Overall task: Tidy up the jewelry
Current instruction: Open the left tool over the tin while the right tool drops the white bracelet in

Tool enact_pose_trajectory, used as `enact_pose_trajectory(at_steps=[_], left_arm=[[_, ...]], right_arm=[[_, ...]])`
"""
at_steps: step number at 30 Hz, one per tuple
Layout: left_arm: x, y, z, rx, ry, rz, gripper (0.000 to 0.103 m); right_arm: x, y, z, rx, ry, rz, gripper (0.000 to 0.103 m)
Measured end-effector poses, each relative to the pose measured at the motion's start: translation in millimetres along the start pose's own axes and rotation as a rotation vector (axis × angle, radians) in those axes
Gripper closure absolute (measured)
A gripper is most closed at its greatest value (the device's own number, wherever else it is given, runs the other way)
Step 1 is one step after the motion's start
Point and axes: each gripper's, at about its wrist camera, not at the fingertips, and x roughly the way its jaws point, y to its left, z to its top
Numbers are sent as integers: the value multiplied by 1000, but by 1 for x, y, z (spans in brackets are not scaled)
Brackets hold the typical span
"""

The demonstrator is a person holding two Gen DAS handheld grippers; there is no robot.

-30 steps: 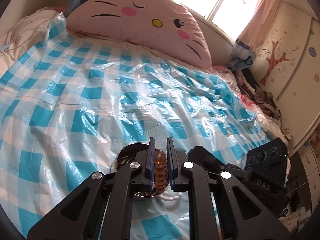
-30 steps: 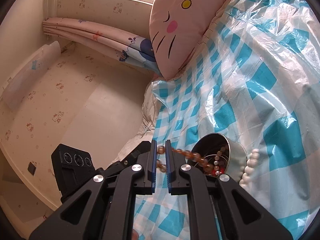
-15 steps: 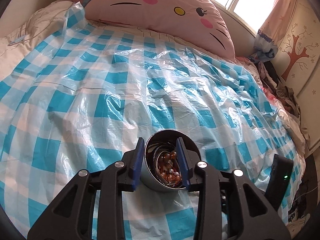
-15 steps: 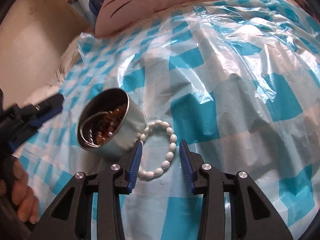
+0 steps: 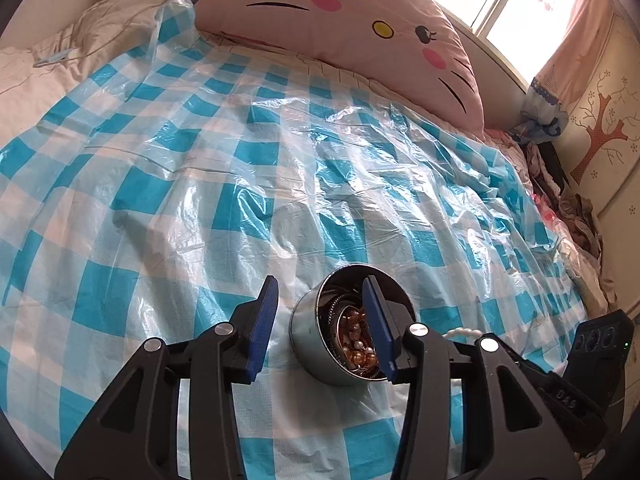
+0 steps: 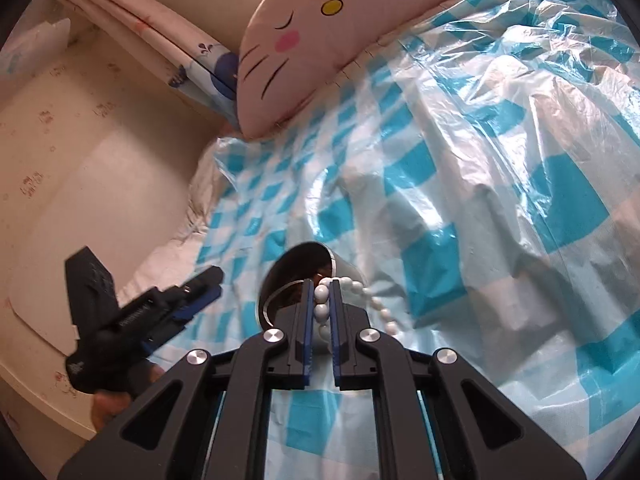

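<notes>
A round metal tin [image 5: 310,334] stands on the blue checked plastic sheet [image 5: 240,184] on the bed. It holds amber beads [image 5: 358,354] and other jewelry. My left gripper [image 5: 320,320] is open and empty just above the tin, its right finger over the tin's mouth. My right gripper [image 6: 320,308] is shut on a white bead bracelet [image 6: 322,312], held beside the tin [image 6: 296,272]; the rest of the strand hangs to the right. The left gripper shows in the right wrist view [image 6: 200,296]. White beads also show in the left wrist view [image 5: 464,332].
A pink cat-face pillow [image 5: 352,28] lies at the head of the bed. A window and pink curtain [image 5: 568,16] are at the far right, with a heap of clothes [image 5: 572,208] beside a cupboard. The bed's left edge meets a wall [image 6: 80,160].
Both grippers let the amber bead strand drop into the tin and opened. The right gripper then closed on the white bead bracelet and lifted it beside the tin. The left gripper opened wider.
</notes>
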Motion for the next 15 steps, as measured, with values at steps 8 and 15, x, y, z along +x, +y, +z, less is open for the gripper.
enact_pose_trajectory(at_steps=[8, 15], left_arm=[[-7, 11, 5, -35, -44, 45, 50], [-32, 7, -6, -6, -94, 133, 38]], right_arm=[[24, 44, 22, 2, 16, 160, 95], [46, 44, 18, -77, 17, -143, 55]])
